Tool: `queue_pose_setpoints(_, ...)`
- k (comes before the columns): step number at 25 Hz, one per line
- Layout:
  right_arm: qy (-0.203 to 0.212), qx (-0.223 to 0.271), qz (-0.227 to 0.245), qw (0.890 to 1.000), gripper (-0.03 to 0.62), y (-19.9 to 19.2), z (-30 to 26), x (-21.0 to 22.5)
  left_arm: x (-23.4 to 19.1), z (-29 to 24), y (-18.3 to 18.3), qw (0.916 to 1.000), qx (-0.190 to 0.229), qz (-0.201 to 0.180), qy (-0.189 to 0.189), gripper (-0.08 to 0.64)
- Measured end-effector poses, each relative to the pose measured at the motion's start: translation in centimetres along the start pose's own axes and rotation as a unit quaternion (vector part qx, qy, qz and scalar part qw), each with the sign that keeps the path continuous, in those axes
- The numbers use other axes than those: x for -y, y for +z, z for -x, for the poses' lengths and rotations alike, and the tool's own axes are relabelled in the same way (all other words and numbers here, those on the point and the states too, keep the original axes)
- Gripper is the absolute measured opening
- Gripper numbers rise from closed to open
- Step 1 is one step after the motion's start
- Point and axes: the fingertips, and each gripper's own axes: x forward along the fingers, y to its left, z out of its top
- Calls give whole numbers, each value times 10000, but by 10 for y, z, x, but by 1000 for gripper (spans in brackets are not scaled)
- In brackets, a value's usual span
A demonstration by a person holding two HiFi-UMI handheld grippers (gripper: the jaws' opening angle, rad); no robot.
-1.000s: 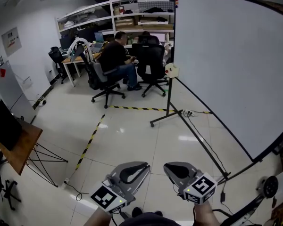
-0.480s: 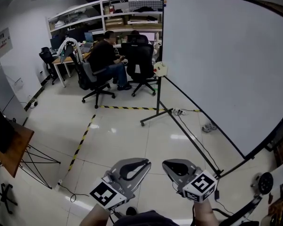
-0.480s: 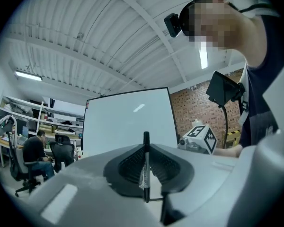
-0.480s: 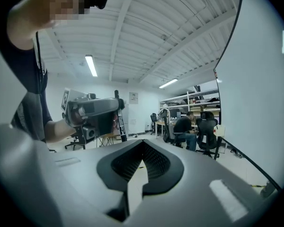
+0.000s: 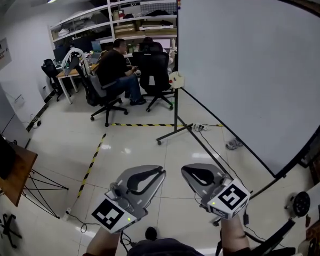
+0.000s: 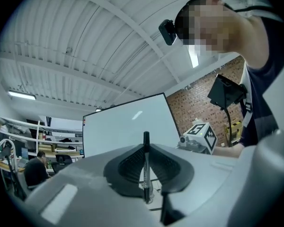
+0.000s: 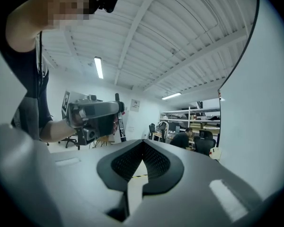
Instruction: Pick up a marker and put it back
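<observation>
- Since the marker (image 6: pixel 146 167) sits clamped between the jaws of my left gripper (image 5: pixel 159 170), I judge the pick-up half of the task done. The jaws are closed onto its dark barrel, which stands upright across them, one end poking out above the jaw tips.
- My right gripper (image 5: pixel 186 169) holds nothing. Its jaws are drawn together, tips touching, with only floor (image 5: pixel 144 143) showing through the slot lower down.
- Both grippers are out in front of me, side by side and near each other. The right one is just to the right of the left, and both point roughly level over the open floor.
- The whiteboard (image 5: pixel 256 73) stands ahead and to the right of the right gripper, well apart from both, and neither gripper touches it.
- What is left is the put-back. I see no tray, cup or worktop for markers near either gripper. A small pale box (image 5: pixel 176 80) hangs at the board's left edge, far ahead of the left gripper, but I cannot tell whether it takes markers.
- So I put the task at about halfway. The marker is gripped and held in the air, and the release is not yet begun. The carry to its resting place and the opening of the left jaws are yet to come.
</observation>
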Motion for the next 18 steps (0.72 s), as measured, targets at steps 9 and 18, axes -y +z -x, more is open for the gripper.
queue_pose_setpoints(9,38,-287,127,9995,0,-20,-34,6,-29,-7,-23,9997,93,210,-37,32)
queue_pose_setpoints(18,-72,-744,-155,9971,0,-45,-98,44,-115,-11,-59,9981,114,609,37,32)
